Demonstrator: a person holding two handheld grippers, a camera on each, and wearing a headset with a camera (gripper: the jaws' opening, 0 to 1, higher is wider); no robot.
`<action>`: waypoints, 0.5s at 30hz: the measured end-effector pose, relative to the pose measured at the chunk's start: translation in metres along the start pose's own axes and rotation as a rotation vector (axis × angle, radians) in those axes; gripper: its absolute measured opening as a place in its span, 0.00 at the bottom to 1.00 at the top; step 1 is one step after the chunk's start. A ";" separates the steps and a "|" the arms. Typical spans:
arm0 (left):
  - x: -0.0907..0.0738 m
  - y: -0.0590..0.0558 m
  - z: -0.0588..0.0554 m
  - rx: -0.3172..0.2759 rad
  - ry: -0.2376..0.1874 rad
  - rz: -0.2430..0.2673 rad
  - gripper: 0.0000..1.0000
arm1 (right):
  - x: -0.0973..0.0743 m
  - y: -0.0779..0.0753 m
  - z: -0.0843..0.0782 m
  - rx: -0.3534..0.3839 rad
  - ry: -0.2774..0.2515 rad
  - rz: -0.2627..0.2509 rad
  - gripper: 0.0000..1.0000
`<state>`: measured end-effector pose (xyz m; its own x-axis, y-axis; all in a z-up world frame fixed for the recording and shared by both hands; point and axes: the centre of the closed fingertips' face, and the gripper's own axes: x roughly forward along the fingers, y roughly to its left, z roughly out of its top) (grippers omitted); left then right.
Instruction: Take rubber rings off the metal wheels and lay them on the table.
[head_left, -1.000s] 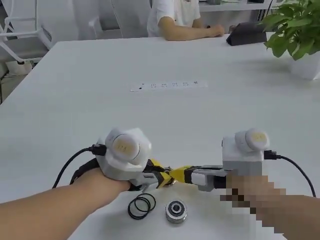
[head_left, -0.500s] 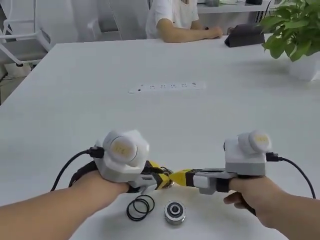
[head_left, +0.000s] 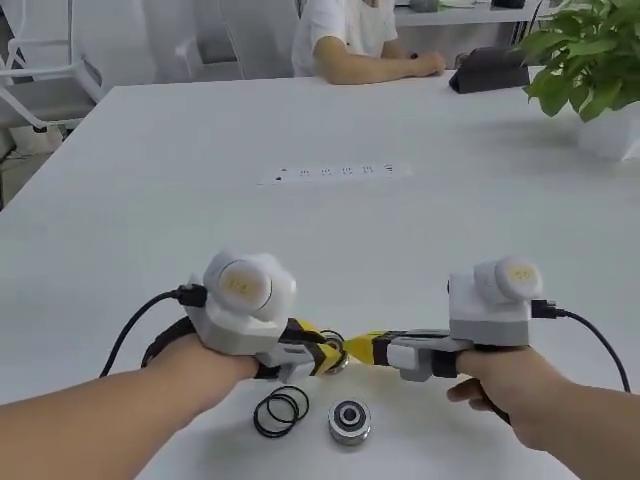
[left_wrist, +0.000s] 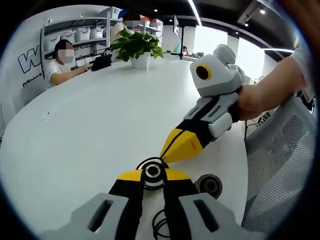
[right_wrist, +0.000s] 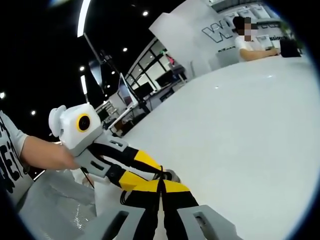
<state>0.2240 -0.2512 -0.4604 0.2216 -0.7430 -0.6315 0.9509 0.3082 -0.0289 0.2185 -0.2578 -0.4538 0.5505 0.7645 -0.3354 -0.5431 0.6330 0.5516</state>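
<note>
I'm seeing the left gripper (left_wrist: 152, 181) clamping narrow on a metal wheel (left_wrist: 152, 170), which is sitting right between its yellow tips, hub facing that gripper's camera. A black rubber ring (left_wrist: 149, 160) is showing around the wheel's far edge.

The right gripper (right_wrist: 160, 186) is coming in nose to nose with the left one. Its jaws are pressing together with no gap I can make out, and its tips are touching the ring side of the held wheel. I'm not able to tell whether any rubber is pinched between them, because the contact point is too small in all three views.

A second wheel (head_left: 349, 420) is lying flat on the table (head_left: 330, 230), just below the two tips in the head view and slightly to the right gripper's side. It's apart from both claws.

The loose rings (head_left: 281, 410) are lying overlapped on the table just beneath the left gripper's jaws, beside that second wheel and not touching it.

Both hands are holding the grippers low over the near table edge.
</note>
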 end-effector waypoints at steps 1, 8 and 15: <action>-0.001 0.000 -0.001 0.002 0.002 -0.001 0.10 | 0.000 0.001 0.000 0.000 -0.001 0.002 0.00; -0.015 -0.005 0.003 0.006 -0.037 -0.022 0.17 | 0.000 0.005 0.002 -0.002 -0.003 0.014 0.00; -0.033 -0.008 0.006 0.019 -0.075 -0.029 0.24 | -0.001 0.010 0.007 0.000 -0.013 0.034 0.00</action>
<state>0.2107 -0.2328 -0.4347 0.2091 -0.7942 -0.5706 0.9609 0.2753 -0.0310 0.2163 -0.2529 -0.4426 0.5400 0.7841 -0.3059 -0.5618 0.6064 0.5627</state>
